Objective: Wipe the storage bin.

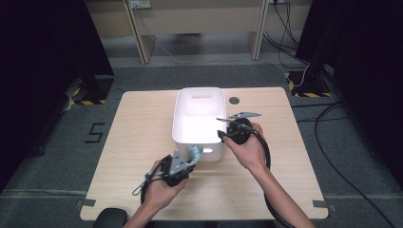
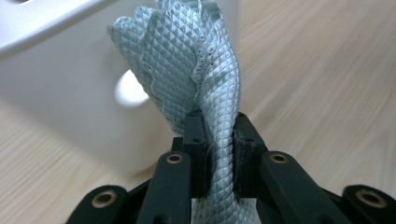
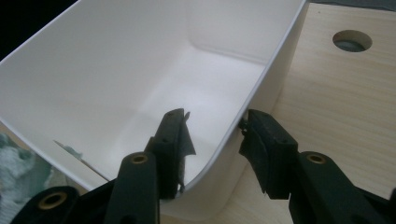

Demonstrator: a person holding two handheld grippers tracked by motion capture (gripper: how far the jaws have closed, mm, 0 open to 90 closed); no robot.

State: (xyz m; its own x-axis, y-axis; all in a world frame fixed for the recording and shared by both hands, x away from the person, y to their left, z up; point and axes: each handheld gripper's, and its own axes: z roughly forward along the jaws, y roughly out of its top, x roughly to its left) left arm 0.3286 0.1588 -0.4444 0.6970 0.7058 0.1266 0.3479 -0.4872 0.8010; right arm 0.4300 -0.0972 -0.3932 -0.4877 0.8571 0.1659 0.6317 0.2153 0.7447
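Left gripper [image 2: 219, 140] clamped tight on a bunched-up pale green cloth [image 2: 187, 70] with a quilted diamond texture — jaws pinching the fabric hard, the rest fanning out above them. Right gripper [image 3: 212, 135] straddling the wall of the white bin [image 3: 140, 60], one jaw inside and one outside the rim at a rounded corner; jaws look set on the plastic, probably steadying it, though can't say for sure how firmly they press. Bin sitting around the middle of the wooden table [image 1: 133, 137], a bit toward the far edge, with a cable hole [image 1: 234, 100] just beside it near that far edge. Cloth held right against the bin's near wall, next to the handle cutout [image 2: 130, 87], and not inside yet. Inside of the bin looks bare from the right gripper view. So, judging by that: picked up and brought over — done; lifting over the rim, dropping in and letting go — all left. Roughly halfway, give or take.
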